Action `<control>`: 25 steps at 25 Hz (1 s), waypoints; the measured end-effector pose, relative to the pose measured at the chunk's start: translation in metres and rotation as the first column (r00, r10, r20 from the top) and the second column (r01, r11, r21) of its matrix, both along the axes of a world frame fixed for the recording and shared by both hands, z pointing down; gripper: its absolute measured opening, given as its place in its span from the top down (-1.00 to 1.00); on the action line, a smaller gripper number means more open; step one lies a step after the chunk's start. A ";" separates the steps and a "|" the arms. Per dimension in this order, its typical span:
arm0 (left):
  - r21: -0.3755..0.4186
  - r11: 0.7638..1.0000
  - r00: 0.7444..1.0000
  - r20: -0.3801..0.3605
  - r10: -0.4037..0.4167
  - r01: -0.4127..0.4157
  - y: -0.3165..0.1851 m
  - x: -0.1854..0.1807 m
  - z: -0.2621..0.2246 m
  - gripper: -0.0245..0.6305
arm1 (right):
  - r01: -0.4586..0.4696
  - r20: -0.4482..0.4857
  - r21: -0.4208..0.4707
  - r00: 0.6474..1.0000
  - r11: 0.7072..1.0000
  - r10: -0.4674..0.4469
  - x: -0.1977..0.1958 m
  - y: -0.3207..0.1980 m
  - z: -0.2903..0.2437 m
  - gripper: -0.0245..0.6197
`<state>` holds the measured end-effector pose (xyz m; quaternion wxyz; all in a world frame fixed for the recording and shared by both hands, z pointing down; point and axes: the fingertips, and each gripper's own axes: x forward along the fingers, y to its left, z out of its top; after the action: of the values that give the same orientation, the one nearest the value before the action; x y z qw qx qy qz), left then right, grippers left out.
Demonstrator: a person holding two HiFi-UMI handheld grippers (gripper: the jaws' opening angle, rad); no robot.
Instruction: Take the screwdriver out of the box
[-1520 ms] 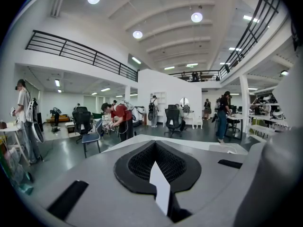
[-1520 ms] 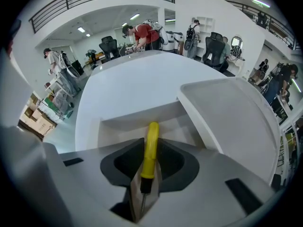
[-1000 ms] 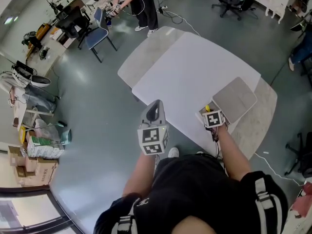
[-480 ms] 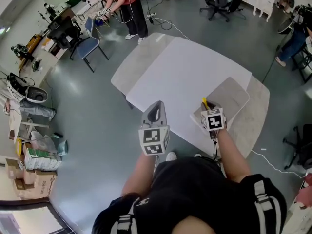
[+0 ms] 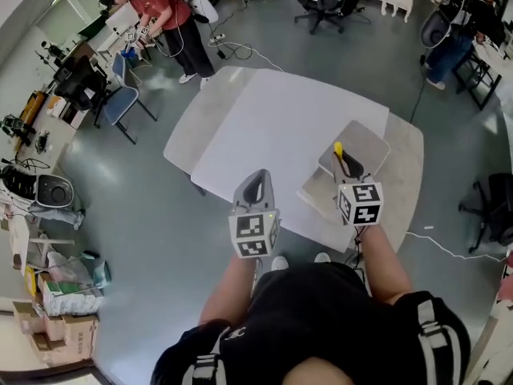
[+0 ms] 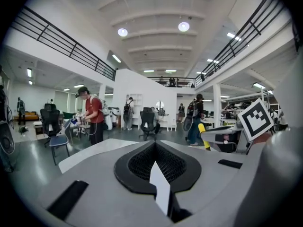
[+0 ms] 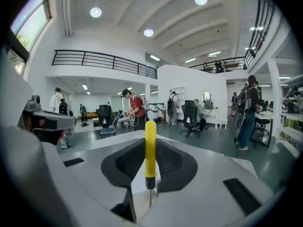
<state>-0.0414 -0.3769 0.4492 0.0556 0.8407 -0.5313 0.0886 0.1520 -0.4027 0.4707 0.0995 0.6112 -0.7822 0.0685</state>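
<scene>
Screwdriver [image 7: 150,145] held upright over the white table [image 5: 272,127] and grey box [image 5: 365,141], pinched near its handle's base by the right gripper [image 7: 147,176]. The left gripper [image 6: 155,167] is pressed together on nothing. The tool looks light and rigid, its smooth handle probably slippery.

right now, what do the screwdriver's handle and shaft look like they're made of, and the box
The handle of the screwdriver is smooth, glossy yellow with a soft sheen, so probably moulded plastic. The shaft is thin, bare and grey below a black collar, likely steel. The box shows flat, matt grey panels, perhaps plastic or card; it is too small to tell.
</scene>
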 end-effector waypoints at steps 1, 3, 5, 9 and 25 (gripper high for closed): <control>0.002 1.000 1.000 -0.001 0.016 -0.016 0.000 0.006 0.001 0.91 | -0.020 0.011 0.028 1.000 0.999 0.020 0.007 0.005 -0.008 0.70; 0.009 0.999 0.999 -0.008 0.049 -0.049 0.000 0.018 0.002 0.91 | -0.063 0.040 0.079 0.997 0.995 0.060 0.023 0.015 -0.021 0.70; 0.015 0.997 0.997 -0.016 0.081 -0.081 0.000 0.030 0.002 0.91 | -0.104 0.069 0.128 0.993 0.986 0.096 0.037 0.026 -0.034 0.70; 0.024 0.991 0.990 -0.030 0.134 -0.134 0.000 0.051 -0.006 0.91 | -0.151 0.071 0.226 0.988 0.962 0.139 0.058 0.046 -0.062 0.71; 0.033 0.972 0.972 -0.022 0.232 -0.231 0.003 0.101 -0.004 0.91 | -0.228 0.103 0.256 0.973 0.939 0.208 0.095 0.071 -0.068 0.71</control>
<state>0.0598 -0.3738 0.4453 0.0388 0.8987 -0.4302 0.0754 0.2473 -0.3314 0.4027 -0.0210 0.6990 -0.7148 -0.0037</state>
